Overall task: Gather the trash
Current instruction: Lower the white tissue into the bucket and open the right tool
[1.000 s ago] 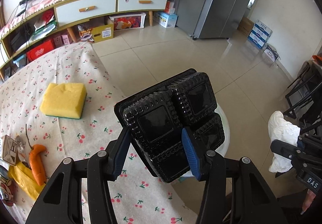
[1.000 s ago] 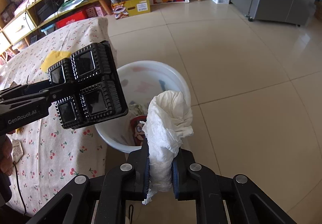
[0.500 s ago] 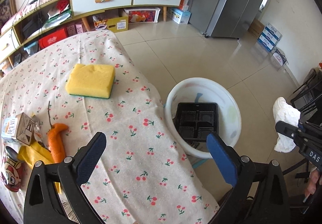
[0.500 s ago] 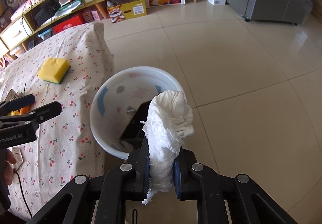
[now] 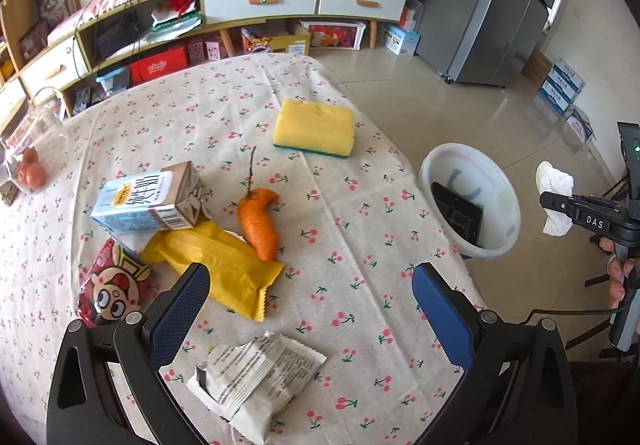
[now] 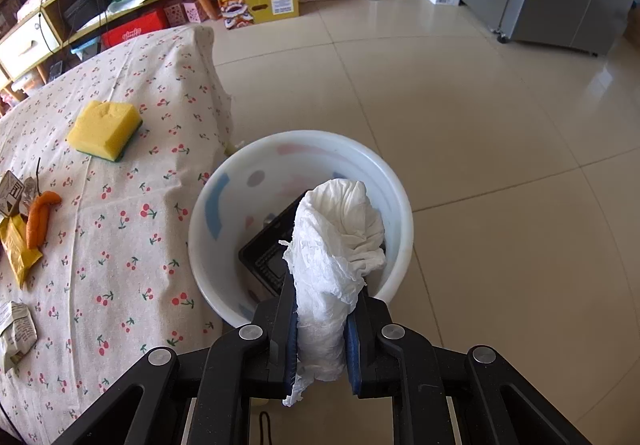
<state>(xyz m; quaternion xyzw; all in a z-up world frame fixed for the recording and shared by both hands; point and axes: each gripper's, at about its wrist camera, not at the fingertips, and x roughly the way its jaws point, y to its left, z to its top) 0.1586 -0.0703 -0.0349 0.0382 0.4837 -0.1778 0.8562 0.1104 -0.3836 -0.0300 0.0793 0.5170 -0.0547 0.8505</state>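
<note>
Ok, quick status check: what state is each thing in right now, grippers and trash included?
Left gripper: jaws just opened wide, empty, over the table.
Right gripper: shut on the white tissue wad, above the bin.
White bin: on the floor beside the table.
Black tray: inside the bin, leaning tilted.
Milk carton: lying on its side.
Yellow wrapper: flat on the cloth.
Grey wrapper: crumpled, torn open.

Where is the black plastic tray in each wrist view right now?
Left wrist: black tray at right, leaning inside the white bucket on the floor.
Right wrist: black tray at centre, in the bucket, partly behind the tissue wad.
Shared landmark: yellow sponge on the tablecloth.
</note>
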